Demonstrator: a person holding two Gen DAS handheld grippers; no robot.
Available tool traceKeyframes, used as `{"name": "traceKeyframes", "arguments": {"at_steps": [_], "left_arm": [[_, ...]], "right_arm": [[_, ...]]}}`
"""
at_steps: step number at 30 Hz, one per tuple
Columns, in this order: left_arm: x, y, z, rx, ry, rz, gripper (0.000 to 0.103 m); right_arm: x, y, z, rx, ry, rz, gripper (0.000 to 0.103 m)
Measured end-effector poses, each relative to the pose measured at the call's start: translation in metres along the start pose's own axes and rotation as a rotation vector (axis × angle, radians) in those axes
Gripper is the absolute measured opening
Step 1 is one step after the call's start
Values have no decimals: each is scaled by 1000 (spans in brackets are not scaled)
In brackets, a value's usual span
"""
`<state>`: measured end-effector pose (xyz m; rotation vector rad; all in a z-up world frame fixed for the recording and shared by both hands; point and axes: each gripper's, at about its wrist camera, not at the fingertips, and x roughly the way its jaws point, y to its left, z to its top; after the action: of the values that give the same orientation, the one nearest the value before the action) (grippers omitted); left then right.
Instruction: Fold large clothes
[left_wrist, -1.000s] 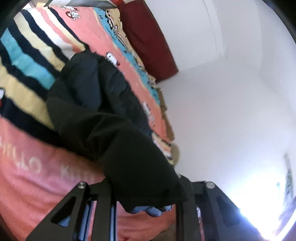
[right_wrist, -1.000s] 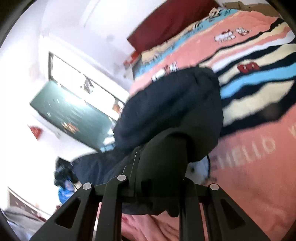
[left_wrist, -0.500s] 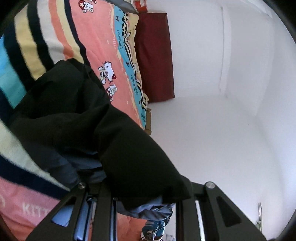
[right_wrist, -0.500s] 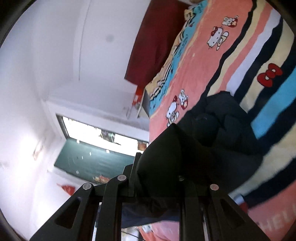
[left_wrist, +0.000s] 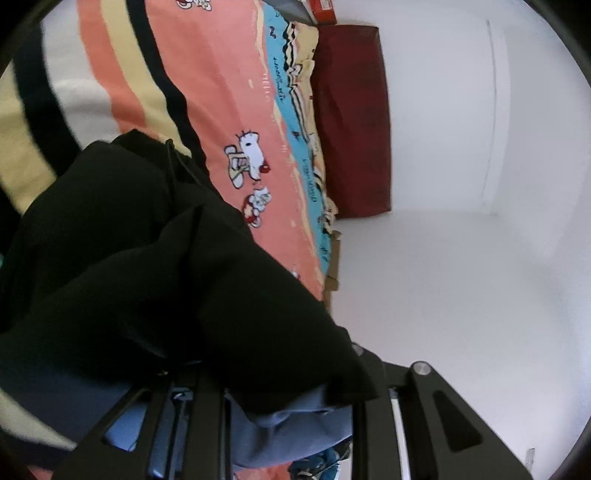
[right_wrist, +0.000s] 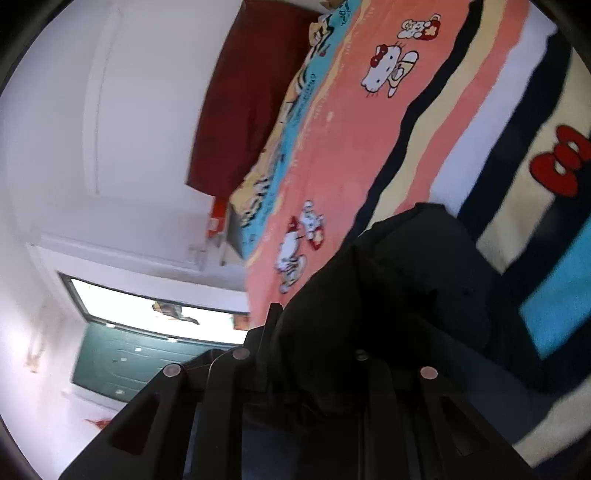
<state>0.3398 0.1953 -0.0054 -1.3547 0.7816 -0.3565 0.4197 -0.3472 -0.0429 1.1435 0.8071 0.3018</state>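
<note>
White walls closed the room, with a green door seen in the right wrist view. Most of the space was taken by a bed under a striped blanket in pink, cream, black and blue, and a dark red headboard stood at its far end. On the blanket, toward the near edge of the bed, lay the black garment, bunched, with a blue lining showing below. The left gripper had the cloth between its fingers, and its jaws were opening a little. The right gripper was closed on another part of the same garment.

I judge that a fold was being carried over the body of the garment. The next move probably calls for laying the held edge flat, aligned, and then letting go with both grippers.

Cartoon cat figures and a red bow were printed on the blanket; the small script on the blue stripe was too blurred to read.
</note>
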Motion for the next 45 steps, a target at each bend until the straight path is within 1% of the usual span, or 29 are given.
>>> {"name": "traceKeyframes", "arguments": {"at_steps": [2,5,7,8,9,12,16,18,19,21,23,24,25,26,28,30,33,34,35,38,40,42,43,45], "left_arm": [[17,6,13,-5,12,50,23],[48,15,34,15,42,121,24],[65,20,46,36,54,135,25],[71,25,53,40,57,137,25],[77,27,57,47,59,137,25],[92,33,64,66,68,130,25],[96,39,67,48,72,115,25],[95,39,68,36,74,108,26],[91,37,67,37,74,99,29],[85,35,68,23,71,56,36],[79,32,69,3,61,10,52],[75,29,70,2,43,-7,53],[71,26,72,-1,22,-11,54],[67,24,73,-9,5,-18,55],[61,18,76,-13,-9,-35,57],[54,9,78,25,-26,-13,57],[43,-6,74,97,-50,46,57],[39,-14,70,136,-61,79,57],[35,-26,64,201,-71,129,57],[27,-53,41,343,-71,227,57],[27,-72,18,451,-48,282,57],[33,-84,-4,534,-20,313,57],[39,-90,-18,591,17,331,57],[47,-95,-41,657,59,357,57]], "right_arm": [[15,-3,7,-12,-7,-65,19],[37,-7,16,-31,-11,-128,20],[52,-7,24,-64,-4,-164,20],[60,-8,28,-75,2,-178,21],[59,-10,29,-82,6,-185,21],[76,-16,36,-91,13,-210,21],[83,-25,38,-67,15,-202,21],[81,-25,37,-71,19,-201,25],[80,-25,38,-66,20,-191,27],[77,-23,37,-59,23,-166,36],[74,-20,37,-68,31,-139,56],[72,-17,38,-76,33,-127,63],[70,-15,38,-85,33,-118,78],[67,-10,39,-105,27,-119,87],[68,-1,39,-140,19,-131,91],[66,5,40,-169,21,-139,91],[64,7,40,-187,24,-143,91],[62,8,41,-188,21,-143,91],[60,8,41,-189,14,-139,91],[45,19,40,-216,-18,-118,91],[35,33,35,-266,-32,-123,91],[22,51,24,-336,-45,-131,91],[18,59,18,-364,-42,-127,91],[13,75,0,-434,-16,-117,91]]}}
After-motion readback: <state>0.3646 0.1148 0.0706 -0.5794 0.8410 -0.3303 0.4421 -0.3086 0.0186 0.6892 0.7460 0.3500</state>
